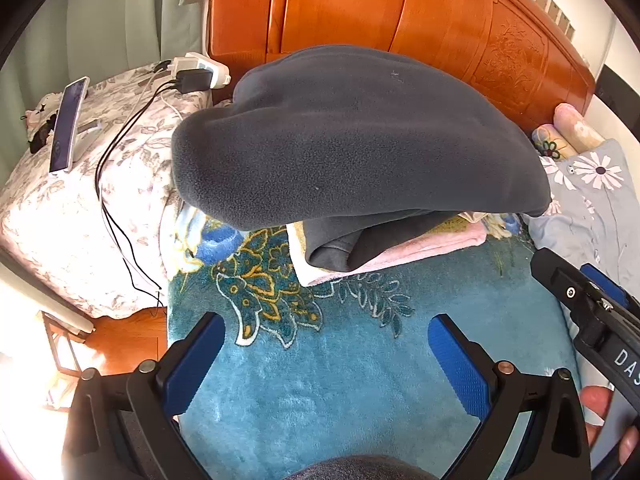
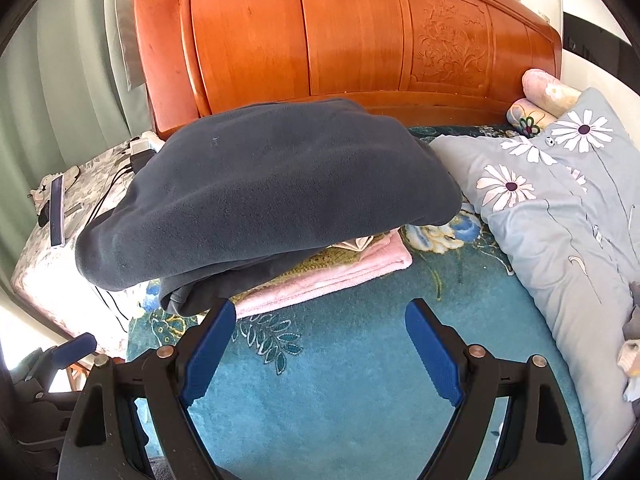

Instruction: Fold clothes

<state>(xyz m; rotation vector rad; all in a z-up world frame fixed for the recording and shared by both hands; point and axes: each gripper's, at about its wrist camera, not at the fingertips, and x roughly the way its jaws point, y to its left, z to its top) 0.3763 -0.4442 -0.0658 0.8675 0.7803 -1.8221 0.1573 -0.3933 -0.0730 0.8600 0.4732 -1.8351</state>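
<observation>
A folded dark grey fleece garment [image 1: 352,136] [image 2: 272,184] lies on top of a stack, over another dark folded piece [image 1: 340,246] and a pink towel [image 1: 432,246] [image 2: 344,276], on the teal floral blanket [image 1: 340,360] [image 2: 340,380]. My left gripper [image 1: 326,344] is open, with blue pads, low over the blanket in front of the stack, holding nothing. My right gripper [image 2: 320,340] is also open and empty, just in front of the stack's near edge. In the left wrist view the right gripper's body [image 1: 592,312] shows at the right, with a hand below it.
An orange wooden headboard [image 1: 400,12] [image 2: 320,40] stands behind the stack. A flowered grey-blue quilt [image 2: 560,220] lies to the right with rolled pillows [image 2: 536,96]. To the left, a covered nightstand [image 1: 60,208] holds a phone [image 1: 68,124], chargers [image 1: 196,72] and cables.
</observation>
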